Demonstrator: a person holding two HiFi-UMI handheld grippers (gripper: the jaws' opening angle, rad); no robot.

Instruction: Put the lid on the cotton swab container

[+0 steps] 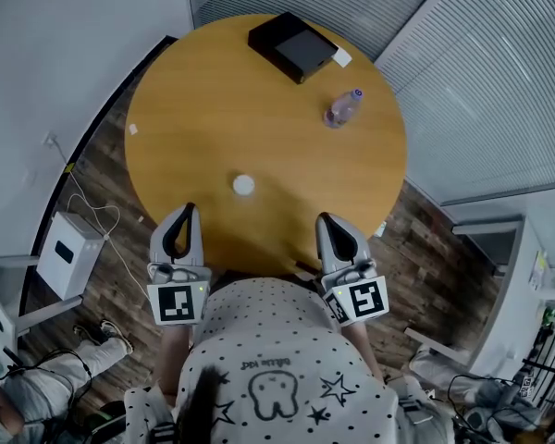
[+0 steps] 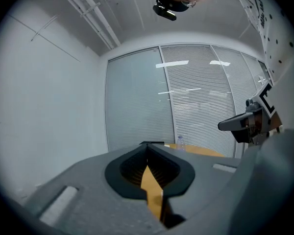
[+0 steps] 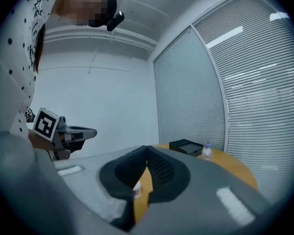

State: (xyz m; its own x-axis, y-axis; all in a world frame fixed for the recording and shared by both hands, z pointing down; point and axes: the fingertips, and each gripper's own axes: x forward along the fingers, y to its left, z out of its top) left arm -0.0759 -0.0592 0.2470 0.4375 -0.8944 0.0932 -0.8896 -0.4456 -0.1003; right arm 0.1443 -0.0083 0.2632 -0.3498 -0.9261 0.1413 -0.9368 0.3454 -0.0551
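You had both grippers parked at the near edge of the round table (image 1: 213, 100), with no step of the task in hand. Your left gripper (image 1: 188, 209) was clenched tight on empty air, and your right gripper (image 1: 323, 218) was closed up too, grasping nothing. The cotton swab container (image 1: 243, 185) stood alone mid-table, ahead of you and between the two grippers, well apart from both. I couldn't tell whether its lid was on, and no loose lid was clear to me. If it was off, your next move called for spotting it, opening the jaws and reaching in.
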